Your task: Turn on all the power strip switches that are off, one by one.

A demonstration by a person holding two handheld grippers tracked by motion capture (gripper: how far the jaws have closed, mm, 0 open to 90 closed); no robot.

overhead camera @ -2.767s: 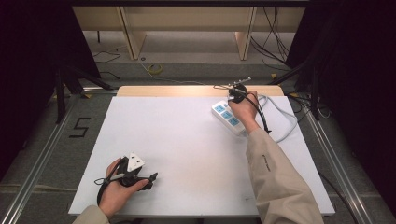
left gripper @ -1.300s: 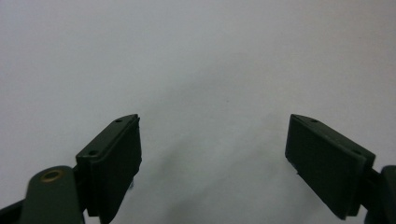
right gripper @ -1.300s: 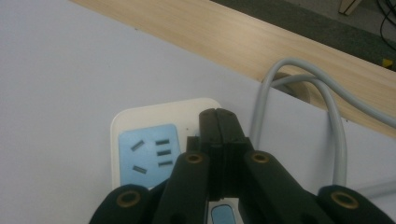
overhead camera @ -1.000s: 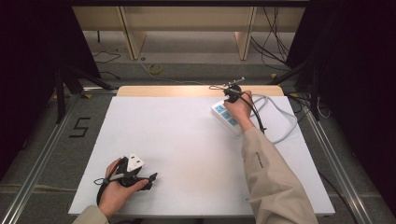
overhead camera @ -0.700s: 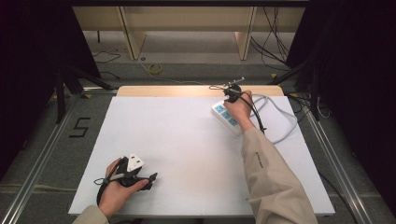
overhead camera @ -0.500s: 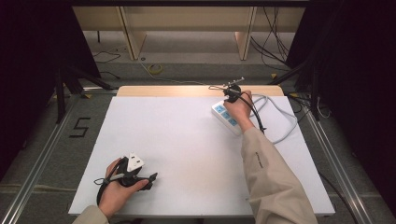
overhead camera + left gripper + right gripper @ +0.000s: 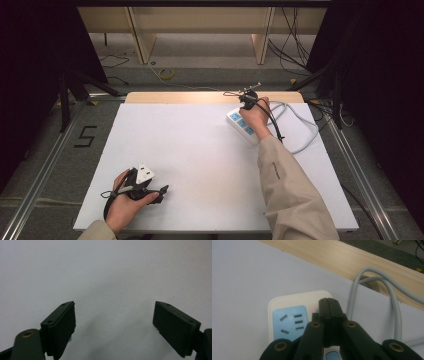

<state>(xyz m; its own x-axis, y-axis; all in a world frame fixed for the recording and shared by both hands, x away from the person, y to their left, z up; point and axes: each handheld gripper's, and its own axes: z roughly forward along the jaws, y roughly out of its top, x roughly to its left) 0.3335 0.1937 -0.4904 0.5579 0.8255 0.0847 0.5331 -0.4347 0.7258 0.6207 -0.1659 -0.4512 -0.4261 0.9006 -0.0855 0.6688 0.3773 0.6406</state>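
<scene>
Left hand-held gripper (image 7: pixel 162 191) sat idle near the table (image 7: pixel 190 150) front edge, jaws wide apart, nothing between them; power strip (image 7: pixel 243 125) lay far right, long axis diagonal; right hand-held gripper (image 7: pixel 330 305), jaws closed, was directly over its switch end.

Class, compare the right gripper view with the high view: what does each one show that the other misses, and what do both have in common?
Right gripper view alone: the socket slots in the blue panel, a small red light beside the closed jaws, and the round hole in the wooden edge where the grey cable passes.

High view alone: the left gripper resting near the table's front edge, the person's sleeve, the floor marking.

Both: the white power strip, its grey cable, the right gripper, the white table.
</scene>
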